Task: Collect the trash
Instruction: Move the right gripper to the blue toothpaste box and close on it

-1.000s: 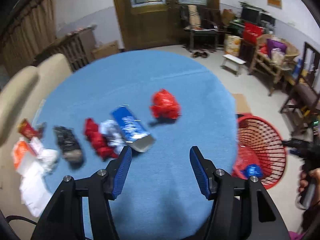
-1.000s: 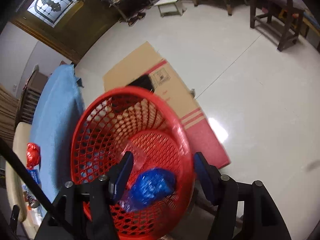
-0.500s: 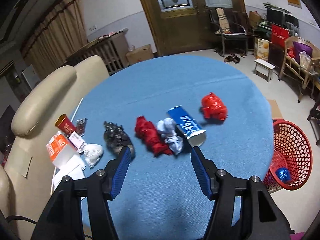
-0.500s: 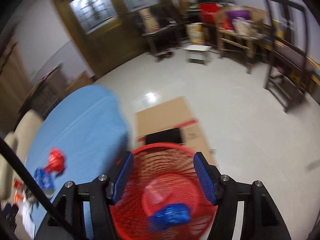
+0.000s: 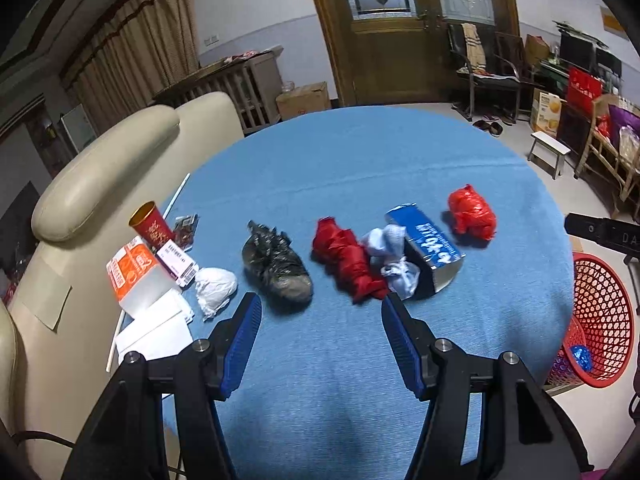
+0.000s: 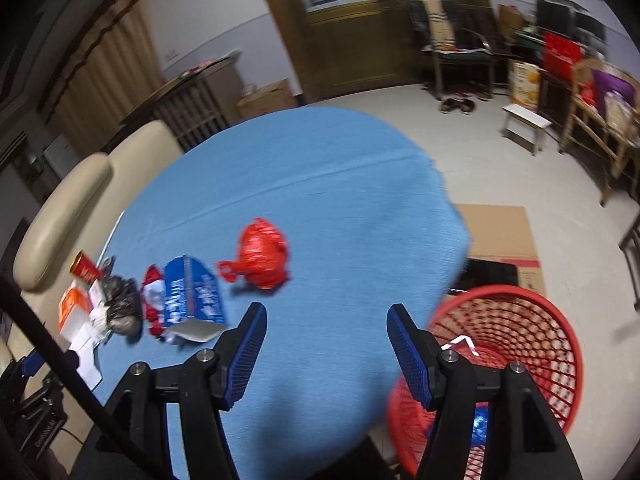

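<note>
Between pickups: both grippers, left [image 5: 320, 332] and right [image 6: 326, 344], hang over the table [image 5: 360, 160] with fingers apart and empty. Trash lies mid-table; the basket [image 6: 520, 320] stands right. Next, probably reach for the red bag [image 6: 262, 254], nearest the right gripper.

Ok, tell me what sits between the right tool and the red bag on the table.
Nothing visible: bare blue tablecloth lies between the open, empty right tool and the red bag. The blue carton lies off to its left.

Left claw [image 5: 320, 312] spread empty, right claw [image 6: 326, 322] likewise, angled downward
</note>
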`<state>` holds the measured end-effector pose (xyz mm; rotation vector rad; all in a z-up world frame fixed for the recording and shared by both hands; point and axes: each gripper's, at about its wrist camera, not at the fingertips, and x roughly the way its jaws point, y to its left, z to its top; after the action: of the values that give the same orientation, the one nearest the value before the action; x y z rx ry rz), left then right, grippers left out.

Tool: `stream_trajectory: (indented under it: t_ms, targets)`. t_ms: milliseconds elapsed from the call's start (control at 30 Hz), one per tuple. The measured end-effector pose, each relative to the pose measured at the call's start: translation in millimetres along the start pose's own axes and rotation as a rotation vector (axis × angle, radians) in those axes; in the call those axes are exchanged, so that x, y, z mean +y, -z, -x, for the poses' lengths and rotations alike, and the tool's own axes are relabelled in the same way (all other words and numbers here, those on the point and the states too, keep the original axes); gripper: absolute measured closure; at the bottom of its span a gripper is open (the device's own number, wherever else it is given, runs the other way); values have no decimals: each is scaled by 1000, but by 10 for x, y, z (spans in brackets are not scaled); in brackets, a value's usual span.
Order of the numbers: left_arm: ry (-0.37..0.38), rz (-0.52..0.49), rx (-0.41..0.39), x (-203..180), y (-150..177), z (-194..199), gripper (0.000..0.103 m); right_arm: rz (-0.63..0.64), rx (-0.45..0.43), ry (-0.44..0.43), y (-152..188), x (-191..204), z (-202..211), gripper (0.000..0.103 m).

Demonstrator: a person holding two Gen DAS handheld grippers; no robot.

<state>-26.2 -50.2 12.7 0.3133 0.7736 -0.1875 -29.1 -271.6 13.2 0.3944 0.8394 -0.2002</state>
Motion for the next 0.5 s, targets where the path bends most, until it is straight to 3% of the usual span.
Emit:
stream_trajectory:
  t_ms: [333,500]
  targets:
    - [-10,195,134,811,219,-473,40,120,143,-167,44,710,-509,36]
    - [-11,234,159,1020,231,-595,39,141,191,-223,41,954,-767,36]
